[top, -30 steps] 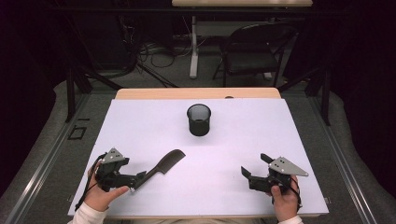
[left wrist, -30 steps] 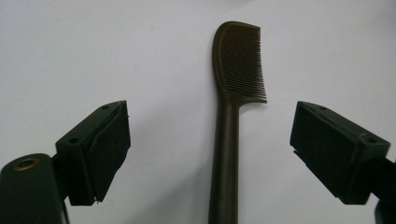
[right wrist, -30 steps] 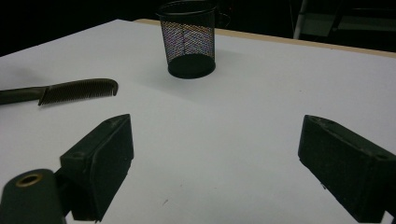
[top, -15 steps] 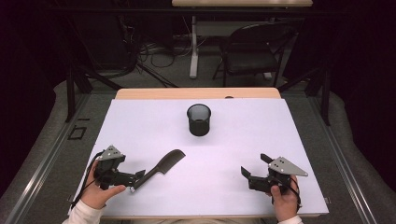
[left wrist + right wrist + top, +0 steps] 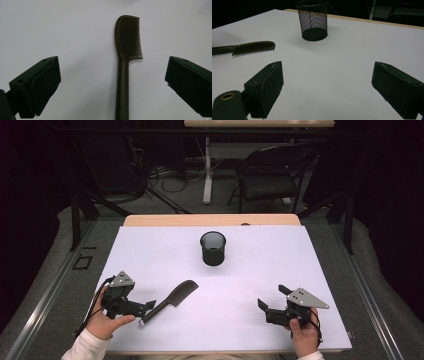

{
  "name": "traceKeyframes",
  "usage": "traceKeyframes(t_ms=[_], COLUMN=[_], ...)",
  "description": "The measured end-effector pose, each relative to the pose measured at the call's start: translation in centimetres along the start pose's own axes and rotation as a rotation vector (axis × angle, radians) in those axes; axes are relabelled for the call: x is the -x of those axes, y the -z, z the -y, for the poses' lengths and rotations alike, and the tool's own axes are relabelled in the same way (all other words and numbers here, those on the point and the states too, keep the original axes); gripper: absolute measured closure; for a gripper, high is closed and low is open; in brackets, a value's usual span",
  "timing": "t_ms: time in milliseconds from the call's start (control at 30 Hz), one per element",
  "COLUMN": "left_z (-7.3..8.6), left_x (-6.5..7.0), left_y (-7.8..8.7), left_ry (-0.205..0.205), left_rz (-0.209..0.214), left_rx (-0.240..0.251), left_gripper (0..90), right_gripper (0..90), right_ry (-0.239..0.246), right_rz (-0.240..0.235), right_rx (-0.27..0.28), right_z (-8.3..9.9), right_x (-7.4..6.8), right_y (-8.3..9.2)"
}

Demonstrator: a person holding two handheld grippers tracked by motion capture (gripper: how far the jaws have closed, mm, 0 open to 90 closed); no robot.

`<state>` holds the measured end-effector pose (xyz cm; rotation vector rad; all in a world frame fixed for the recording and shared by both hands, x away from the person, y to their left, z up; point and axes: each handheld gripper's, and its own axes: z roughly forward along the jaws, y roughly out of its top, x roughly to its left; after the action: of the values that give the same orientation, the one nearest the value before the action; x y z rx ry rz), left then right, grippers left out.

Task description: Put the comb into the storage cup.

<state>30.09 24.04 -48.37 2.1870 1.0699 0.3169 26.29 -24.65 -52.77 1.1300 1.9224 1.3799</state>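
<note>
A dark brown comb [image 5: 174,297] lies flat on the white table [image 5: 300,255], its teeth end pointing away from me. My left gripper [image 5: 146,309] is at the comb's handle end. Its jaws have just been opening. In the left gripper view the comb [image 5: 126,45] runs up the middle between the jaws of the left gripper [image 5: 112,75], which stand wide apart and clear of the handle. My right gripper [image 5: 272,306] rests open near the front right of the table with nothing between its jaws, as the right gripper view shows [image 5: 327,92].
A black mesh cup [image 5: 213,248] stands upright at the middle back of the table, also in the right gripper view [image 5: 313,20]. A wooden strip [image 5: 210,220] borders the far edge. A chair [image 5: 270,180] and cables are beyond the table.
The left gripper's jaws have spread wider around the comb's handle, and the left hand shifted slightly. The comb and the right gripper have stayed in place.
</note>
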Motion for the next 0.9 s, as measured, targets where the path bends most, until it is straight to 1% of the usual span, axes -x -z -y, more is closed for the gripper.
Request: traceKeyframes(t_ms=[100,133,333,400,533,733,900], left_z=[-0.3,-0.3,-0.7,-0.8,-1.0,-1.2,-1.3], left_x=[0.1,0.2,0.3,0.3,0.3,0.3,0.3], left_y=[0.0,0.0,-0.1,-0.2,-0.4,-0.6,-1.0], left_ry=[0.003,0.002,-0.006,-0.004,-0.017,-0.010,-0.020], left_rz=[0.003,0.010,0.010,0.005,-0.001,0.004,0.007], left_rx=[-0.012,-0.018,-0.051,-0.062,-0.095,-0.121,-0.166], left_gripper=[0.5,0.5,0.5,0.5,0.5,0.5,0.5], right_gripper=[10.4,10.4,10.4,10.4,10.4,10.4,10.4], right_ry=[0.000,0.000,0.001,0.004,0.001,0.000,-0.002], right_rz=[-0.001,-0.001,-0.002,-0.002,-0.002,-0.005,-0.005], right_rx=[0.002,0.002,0.000,-0.004,-0.007,-0.008,-0.009], right_z=[0.0,0.0,0.0,0.0,0.0,0.0,0.0], right_x=[0.0,0.0,0.0,0.0,0.0,0.0,0.0], right_y=[0.0,0.0,-0.1,0.0,-0.1,-0.1,-0.1])
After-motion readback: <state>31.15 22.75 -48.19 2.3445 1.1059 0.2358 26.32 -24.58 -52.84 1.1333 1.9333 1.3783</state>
